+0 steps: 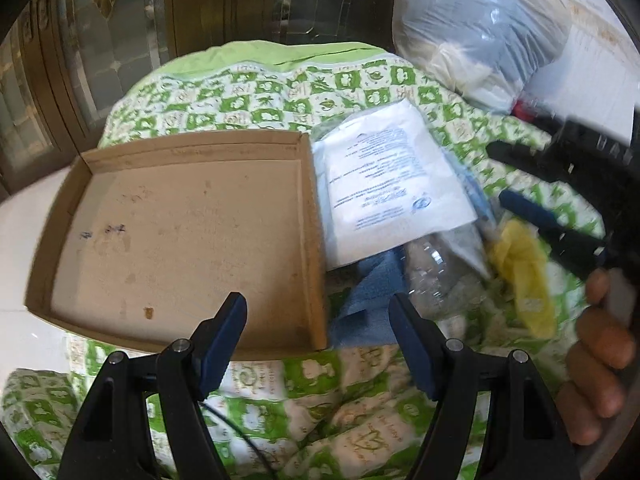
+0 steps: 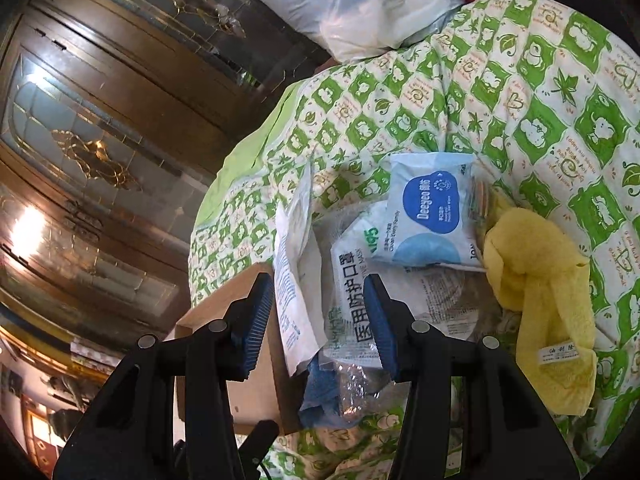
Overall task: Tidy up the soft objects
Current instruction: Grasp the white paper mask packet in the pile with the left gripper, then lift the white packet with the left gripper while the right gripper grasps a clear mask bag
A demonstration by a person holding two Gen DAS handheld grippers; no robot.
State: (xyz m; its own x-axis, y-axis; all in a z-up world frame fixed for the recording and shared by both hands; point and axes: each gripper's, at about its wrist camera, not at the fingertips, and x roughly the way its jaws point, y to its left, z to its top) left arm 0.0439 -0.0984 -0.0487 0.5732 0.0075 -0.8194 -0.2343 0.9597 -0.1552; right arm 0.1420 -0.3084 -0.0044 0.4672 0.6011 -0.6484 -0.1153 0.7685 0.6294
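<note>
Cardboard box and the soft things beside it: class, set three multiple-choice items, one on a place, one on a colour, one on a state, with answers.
1. Where does the pile of packets lie relative to the box in the left wrist view?
A. inside it
B. to its right, on the quilt
C. under it

2. What colour is the towel at the pile's right end?
A. yellow
B. red
C. black

3. How is the box now?
A. closed with a lid
B. full of packets
C. open, nothing in it

Answers: 1 B, the white packet lies past the box's right wall; 2 A, it shows plain yellow in both views; 3 C, its bare floor is in full view.
</note>
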